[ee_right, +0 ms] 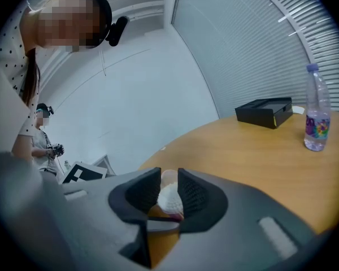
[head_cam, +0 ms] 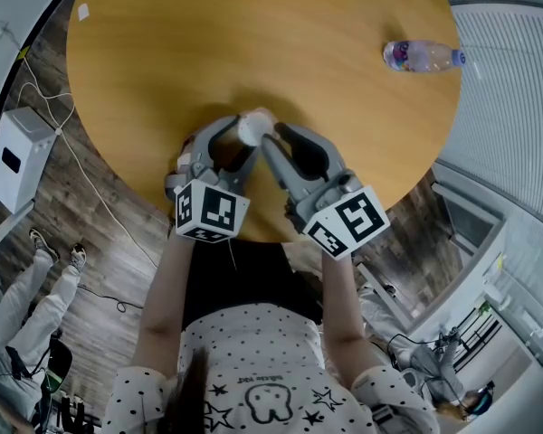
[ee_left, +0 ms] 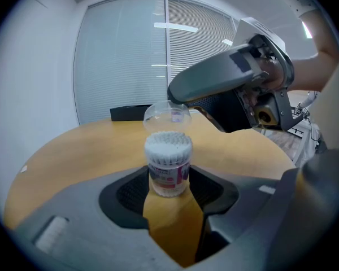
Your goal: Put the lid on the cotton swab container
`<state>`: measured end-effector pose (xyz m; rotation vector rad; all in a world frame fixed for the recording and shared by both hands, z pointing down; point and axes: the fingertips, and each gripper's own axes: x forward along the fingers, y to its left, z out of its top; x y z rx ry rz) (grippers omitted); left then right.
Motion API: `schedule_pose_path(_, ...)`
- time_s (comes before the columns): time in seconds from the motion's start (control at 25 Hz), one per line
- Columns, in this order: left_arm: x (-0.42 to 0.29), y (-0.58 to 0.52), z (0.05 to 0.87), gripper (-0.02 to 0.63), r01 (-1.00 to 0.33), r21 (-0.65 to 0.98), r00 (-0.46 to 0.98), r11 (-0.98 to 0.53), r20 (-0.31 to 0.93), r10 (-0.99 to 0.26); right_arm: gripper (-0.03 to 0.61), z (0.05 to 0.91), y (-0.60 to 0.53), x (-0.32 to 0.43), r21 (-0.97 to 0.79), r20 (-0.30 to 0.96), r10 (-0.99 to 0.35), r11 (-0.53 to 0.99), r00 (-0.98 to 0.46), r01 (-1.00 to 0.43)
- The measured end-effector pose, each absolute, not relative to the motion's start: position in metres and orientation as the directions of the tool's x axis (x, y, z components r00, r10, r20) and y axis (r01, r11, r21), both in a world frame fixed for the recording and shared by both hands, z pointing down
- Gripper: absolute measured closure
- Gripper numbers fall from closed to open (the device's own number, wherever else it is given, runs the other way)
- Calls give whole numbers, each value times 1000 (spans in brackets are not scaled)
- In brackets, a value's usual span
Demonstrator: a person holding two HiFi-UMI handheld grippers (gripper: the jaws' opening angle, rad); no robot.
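Pinching the cotton swab container [ee_left: 168, 165] low on its body, the left gripper [ee_left: 168, 182] holds it upright, long axis vertical, swab tips up; the right gripper [ee_right: 168, 186] is clamped on the clear lid [ee_left: 167, 117], seemingly just above the swabs; round wooden table [head_cam: 253, 52] beneath; water bottle [head_cam: 423, 57] well apart; slatted blinds [ee_left: 124, 55] behind
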<state>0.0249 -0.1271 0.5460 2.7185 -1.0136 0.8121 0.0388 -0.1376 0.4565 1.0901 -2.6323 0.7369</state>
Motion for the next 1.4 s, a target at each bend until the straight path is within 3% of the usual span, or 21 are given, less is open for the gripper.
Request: schedule_pose_path(1.4,25,-127,546,379,-636,-62,640,-770,515,-570,477,478,-125,22,-398,415,-546,610,-728,-685)
